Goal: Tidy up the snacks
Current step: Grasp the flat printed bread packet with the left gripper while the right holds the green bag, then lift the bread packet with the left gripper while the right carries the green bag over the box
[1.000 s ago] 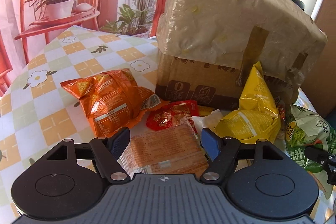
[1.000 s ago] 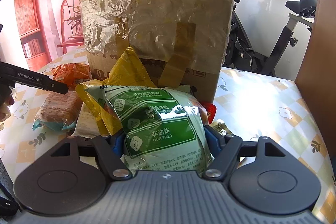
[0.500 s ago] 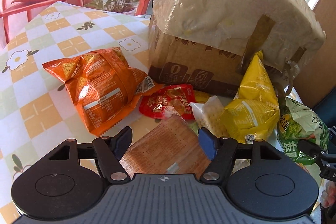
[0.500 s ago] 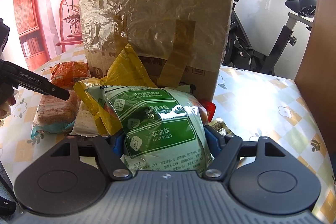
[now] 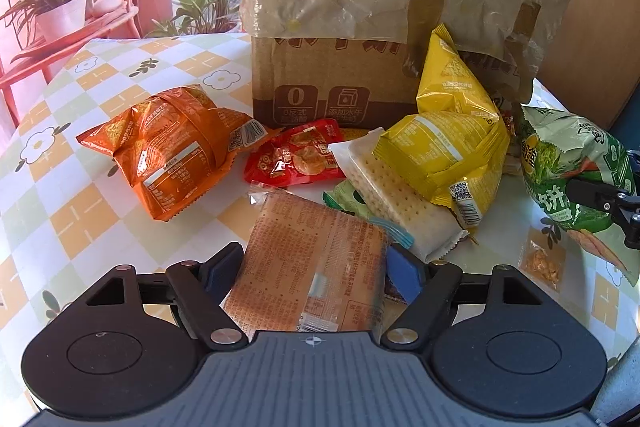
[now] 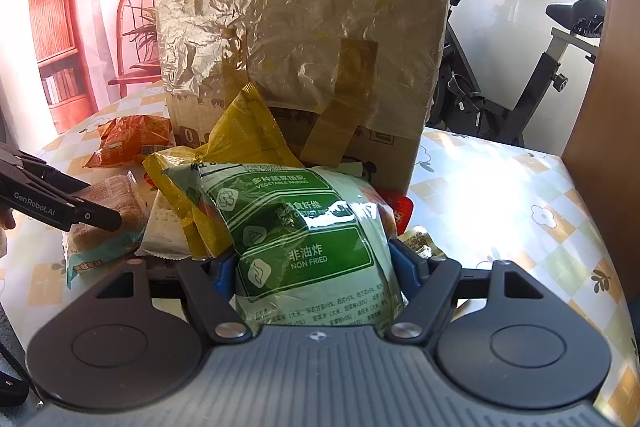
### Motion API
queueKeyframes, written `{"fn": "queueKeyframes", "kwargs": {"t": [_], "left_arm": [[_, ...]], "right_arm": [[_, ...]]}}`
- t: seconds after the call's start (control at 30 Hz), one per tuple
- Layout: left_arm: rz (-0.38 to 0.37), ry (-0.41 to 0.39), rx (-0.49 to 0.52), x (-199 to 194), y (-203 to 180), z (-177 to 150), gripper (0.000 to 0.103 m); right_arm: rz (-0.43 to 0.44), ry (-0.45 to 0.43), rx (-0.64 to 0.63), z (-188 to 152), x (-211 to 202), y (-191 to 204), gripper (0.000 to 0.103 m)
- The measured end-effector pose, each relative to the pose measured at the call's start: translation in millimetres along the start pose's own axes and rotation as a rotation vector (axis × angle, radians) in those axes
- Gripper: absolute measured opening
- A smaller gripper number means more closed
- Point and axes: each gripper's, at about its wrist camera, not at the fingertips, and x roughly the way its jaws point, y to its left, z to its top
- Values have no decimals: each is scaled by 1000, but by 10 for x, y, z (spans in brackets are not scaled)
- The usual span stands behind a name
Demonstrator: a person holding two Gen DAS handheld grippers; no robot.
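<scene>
We see the brown cracker packet [image 5: 316, 263] between the fingers of the left gripper [image 5: 316, 267], both blue pads pressed against its sides; it lies low over the checked tablecloth [image 5: 80, 211]. The green snack bag [image 6: 304, 247] sits clamped between the pads of the right gripper [image 6: 312, 267]. Beyond them lie a white cracker pack [image 5: 396, 195], a yellow bag [image 5: 448, 135] leaning on the wrapped cardboard box [image 5: 332, 95], a red packet [image 5: 298, 157] and an orange bag [image 5: 172, 147].

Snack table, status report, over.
Left gripper shut on brown cracker pack. Right gripper shut on green bag. Cardboard box close ahead.
</scene>
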Motion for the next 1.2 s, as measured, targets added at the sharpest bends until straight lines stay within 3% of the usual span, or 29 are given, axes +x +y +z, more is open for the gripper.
{"fn": "queueKeyframes", "kwargs": {"t": [0.33,0.5,0.83,1.2], "left_arm": [[51,24,21,60,-2,-151,80],[72,19,4,-42,-4,-160,73],[68,-163,-57,-720,50,-49,72],[57,-400,-65,-1352,-73,388,72]], "right_arm": [[-12,11,7,-23,22,2,75],[-19,-4,5,-19,-37,18,75],[-42,-97,39,92,-392,-61,74],[-43,-243,63,517,-853,-87,74]]}}
